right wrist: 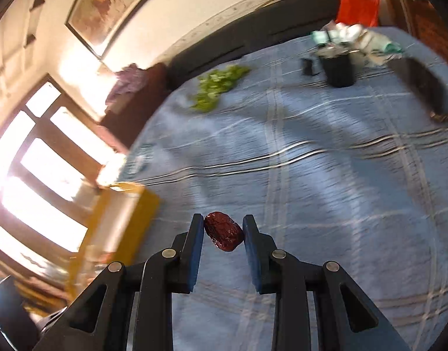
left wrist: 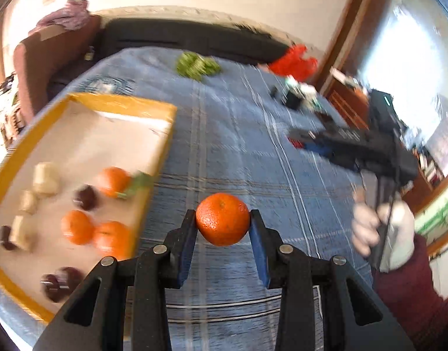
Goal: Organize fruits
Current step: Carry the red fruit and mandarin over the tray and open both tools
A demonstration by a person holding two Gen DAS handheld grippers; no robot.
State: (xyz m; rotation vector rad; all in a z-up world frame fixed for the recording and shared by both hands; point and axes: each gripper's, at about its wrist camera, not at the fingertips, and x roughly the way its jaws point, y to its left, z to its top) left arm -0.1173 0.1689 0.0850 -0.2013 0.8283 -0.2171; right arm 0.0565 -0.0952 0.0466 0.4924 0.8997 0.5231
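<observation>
My left gripper (left wrist: 223, 219) clamps a tangerine (left wrist: 222, 218); my right gripper (right wrist: 223, 231) pinches a red date (right wrist: 223, 235). The tray (left wrist: 153, 172), left of both, already holds several sorted fruits, so these two are left to place.

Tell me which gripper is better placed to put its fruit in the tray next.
Probably left. The left gripper holds the orange right beside the tray; the right gripper, holding a date, sits farther away.

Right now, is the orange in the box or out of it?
Out. The left gripper holds the orange between its fingers, above the blue cloth, beside the box.
</observation>
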